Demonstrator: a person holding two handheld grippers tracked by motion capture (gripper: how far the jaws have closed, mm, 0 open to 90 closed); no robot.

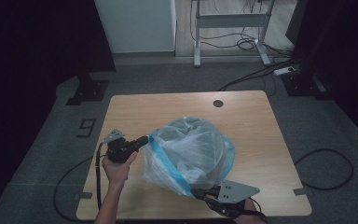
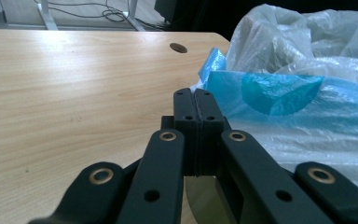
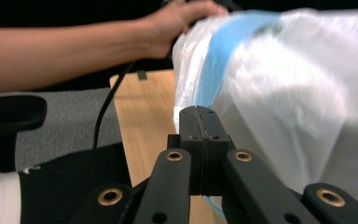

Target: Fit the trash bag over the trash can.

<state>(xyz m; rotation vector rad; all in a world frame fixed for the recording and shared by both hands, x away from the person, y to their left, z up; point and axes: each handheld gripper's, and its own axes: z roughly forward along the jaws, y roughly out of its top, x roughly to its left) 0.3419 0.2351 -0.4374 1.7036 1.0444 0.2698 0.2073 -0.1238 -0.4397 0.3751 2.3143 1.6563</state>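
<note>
On the high view, the left hand (image 1: 116, 170) holds the left gripper (image 1: 145, 140) at the left side of the wooden table (image 1: 177, 105), its tip pointing right and meeting the left edge of the plastic bag (image 1: 191, 154). In the left gripper view that gripper's jaws stand pressed flat together, with the blue-banded rim of the bag right at their tips; whether a fold of film is pinched between them cannot be told. The bag itself is translucent white with a blue band near its mouth, bulging and crumpled, and it sits on the table slightly right of centre, toward the near edge. A round dark hole (image 1: 218, 103) lies in the tabletop beyond the bag, well apart from it. At the lower right of the high view, the right gripper (image 1: 196, 192) points left and touches the bag's near bottom corner, its grey plate on top. In the right gripper view its jaws are likewise closed flat together against the bag's film, and a pinch of film between them cannot be confirmed. Cables (image 1: 256, 74) trail over the grey floor beyond the table.
</note>
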